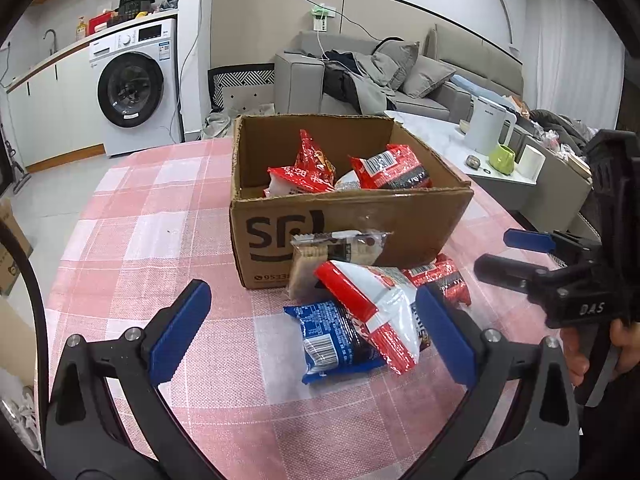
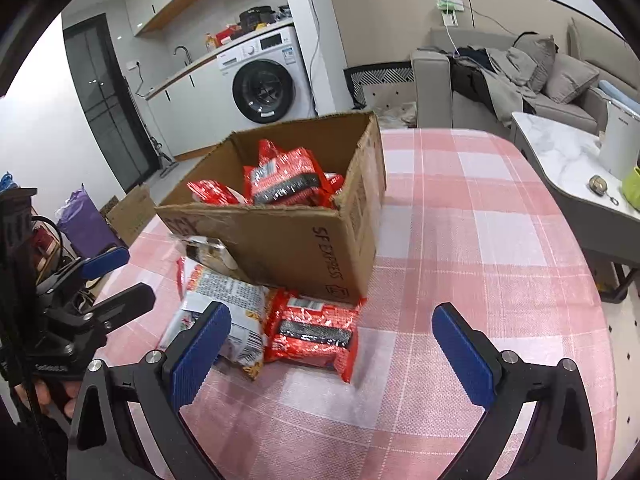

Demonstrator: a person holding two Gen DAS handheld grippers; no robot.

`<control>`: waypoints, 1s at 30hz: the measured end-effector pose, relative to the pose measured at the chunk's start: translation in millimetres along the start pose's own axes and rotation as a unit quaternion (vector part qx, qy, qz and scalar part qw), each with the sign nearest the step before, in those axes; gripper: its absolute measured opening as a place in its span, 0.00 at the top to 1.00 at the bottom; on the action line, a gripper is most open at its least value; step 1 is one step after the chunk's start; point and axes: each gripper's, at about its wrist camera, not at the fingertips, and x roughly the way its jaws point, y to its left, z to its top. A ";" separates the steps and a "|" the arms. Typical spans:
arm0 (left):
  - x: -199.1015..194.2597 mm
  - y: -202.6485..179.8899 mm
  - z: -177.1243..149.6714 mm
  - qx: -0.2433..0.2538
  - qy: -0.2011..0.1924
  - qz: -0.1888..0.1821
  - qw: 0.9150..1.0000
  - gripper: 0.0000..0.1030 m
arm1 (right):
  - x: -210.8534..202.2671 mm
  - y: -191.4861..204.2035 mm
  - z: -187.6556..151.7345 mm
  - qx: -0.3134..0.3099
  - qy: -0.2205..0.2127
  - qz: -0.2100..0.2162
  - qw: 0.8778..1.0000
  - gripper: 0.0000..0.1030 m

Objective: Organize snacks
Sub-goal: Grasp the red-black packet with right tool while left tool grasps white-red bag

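Observation:
An open cardboard box [image 1: 400, 220] [image 2: 288, 240] stands on the pink checked tablecloth [image 1: 160, 220] and holds several red snack packets [image 1: 384, 168] [image 2: 280, 180]. In front of it lie loose snacks: a blue packet [image 1: 332, 336], a red and white packet [image 1: 380, 304] [image 2: 224, 312], a red packet [image 1: 440, 276] [image 2: 316, 328] and a clear cracker pack [image 1: 320, 256] leaning on the box. My left gripper [image 1: 312, 328] is open and empty, its fingers either side of the pile. My right gripper [image 2: 332, 348] is open and empty just before the red packet; it also shows in the left wrist view [image 1: 516, 252].
A marble side table [image 1: 440, 136] with a white kettle [image 1: 488, 124], green cup [image 1: 502, 158] and paper roll stands to the right. A grey sofa [image 1: 400, 76] and washing machine [image 1: 132, 84] are behind. Floor boxes and bags [image 2: 88, 220] lie left of the table.

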 end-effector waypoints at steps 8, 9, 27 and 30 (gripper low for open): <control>3.4 -2.5 -2.2 0.003 0.008 -0.003 1.000 0.01 | 26.5 -4.0 -7.0 0.003 0.035 -0.025 0.999 0.00; 3.6 -2.4 -2.4 0.003 0.009 -0.003 1.000 0.01 | 29.8 -4.6 -8.2 0.002 0.039 -0.027 0.999 0.00; 7.1 2.5 -1.9 0.003 0.015 -0.001 1.000 0.01 | 64.4 14.0 -21.2 -0.041 0.068 -0.049 0.996 0.01; 6.6 2.3 -2.7 0.003 0.014 0.000 1.000 0.01 | 68.0 13.1 -21.5 -0.043 0.067 -0.053 0.995 0.01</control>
